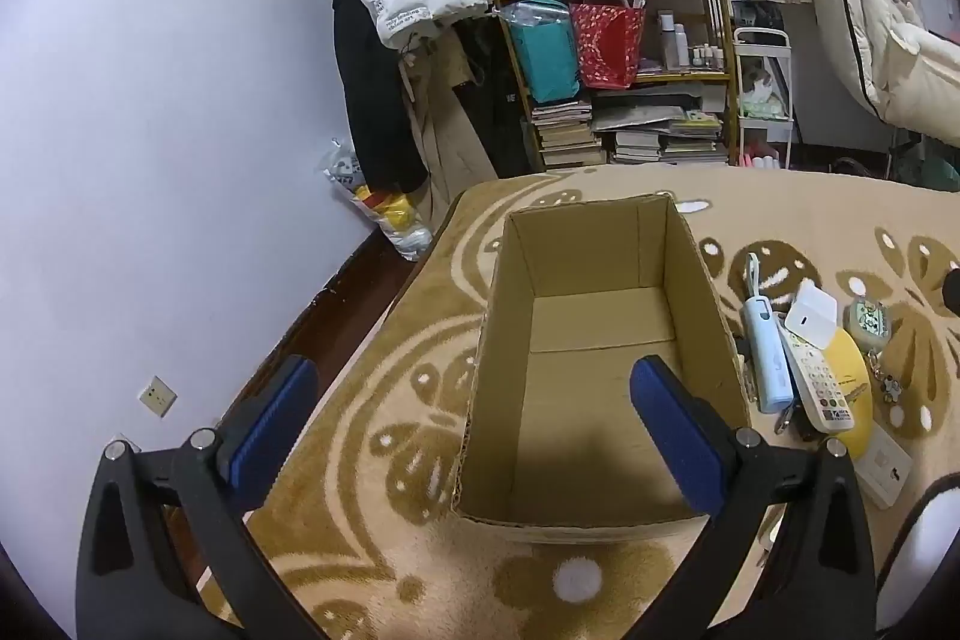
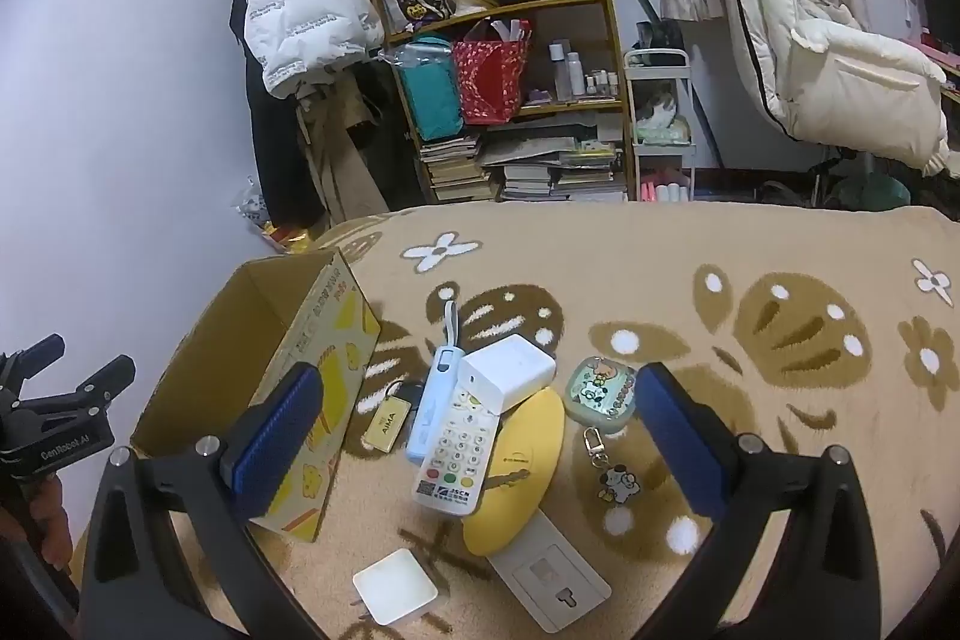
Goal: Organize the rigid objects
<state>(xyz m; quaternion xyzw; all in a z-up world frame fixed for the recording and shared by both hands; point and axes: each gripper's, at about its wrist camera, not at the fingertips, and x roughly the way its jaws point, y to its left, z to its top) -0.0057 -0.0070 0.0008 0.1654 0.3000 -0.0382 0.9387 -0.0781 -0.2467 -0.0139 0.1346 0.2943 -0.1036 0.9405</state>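
The left hand-held gripper (image 1: 474, 412) stood wide open, its blue pads holding nothing; it hovered above the near end of the cardboard box (image 1: 600, 340); one pad lay over the box interior, the other outside its left wall. The right hand-held gripper (image 2: 480, 436) was likewise spread wide and empty, poised above a cluster of small items.

The box sat open-topped on a beige, brown-patterned carpet (image 2: 720, 268); nothing was visible inside it. Just to its right lay the cluster: a white remote control (image 2: 456, 451), resting partly on a yellow oval disc (image 2: 522, 484); a white adapter block (image 2: 507, 370), touching the remote's far end; a light-blue slim device (image 2: 432, 400) beside the remote; a tan key tag (image 2: 387, 424) between that device and the box; a green cartoon case (image 2: 600, 391) with a keychain charm (image 2: 618, 484), just right of the disc. Nearer the camera lay a white wall-socket plate (image 2: 552, 580) and a white square charger (image 2: 396, 586).

Behind the carpet stood a shelf (image 2: 612, 40) of books and bags.
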